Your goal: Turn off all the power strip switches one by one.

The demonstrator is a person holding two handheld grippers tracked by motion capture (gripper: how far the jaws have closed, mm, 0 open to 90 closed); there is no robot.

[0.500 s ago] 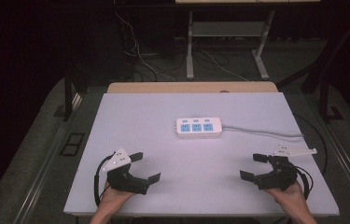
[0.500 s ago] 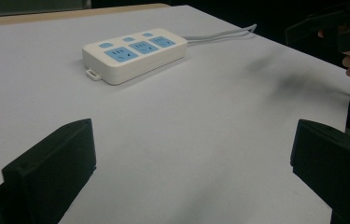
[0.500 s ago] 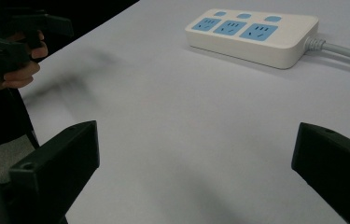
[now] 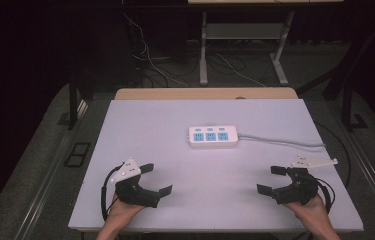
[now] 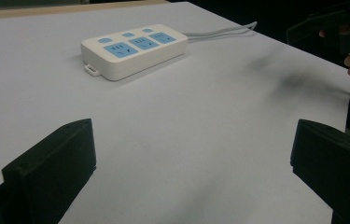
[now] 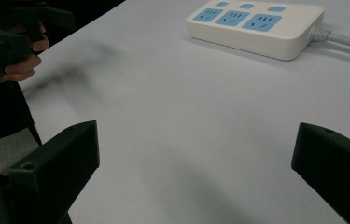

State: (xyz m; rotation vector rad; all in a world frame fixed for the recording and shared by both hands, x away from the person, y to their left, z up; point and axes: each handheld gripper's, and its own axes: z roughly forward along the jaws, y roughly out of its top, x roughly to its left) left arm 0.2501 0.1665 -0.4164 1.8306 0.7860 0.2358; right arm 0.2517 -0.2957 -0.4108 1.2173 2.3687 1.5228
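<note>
The bench [image 4: 125,150] is a broad white surface, with a tan strip [image 4: 205,93] showing along its far edge; beyond it the dark floor carries loose cables [image 4: 150,65] and the legs of a metal frame [image 4: 203,50].

A white power strip [image 4: 214,136] lies flat a little beyond the bench's middle, well apart from every edge. Its long axis runs left to right across the bench, and its three blue sockets face up. Its grey cord [image 4: 280,141] leaves the right-hand end and trails off toward the bench's right edge. In the left gripper view the power strip [image 5: 133,49] sits far ahead and to the left; in the right gripper view it [image 6: 256,25] sits ahead and to the right.

Bare bench lies on all sides of the strip, with a wide open stretch between it and the near edge.

The left hand-held gripper [image 4: 156,178] rests near the front-left corner, jaws spread wide and holding nothing, pointing inward toward the bench's middle. The right hand-held gripper [image 4: 274,180] rests near the front-right corner, jaws likewise wide apart and empty, pointing inward. The two are well apart, each close to the near edge, with a hand [image 4: 120,210] behind the left one.
</note>
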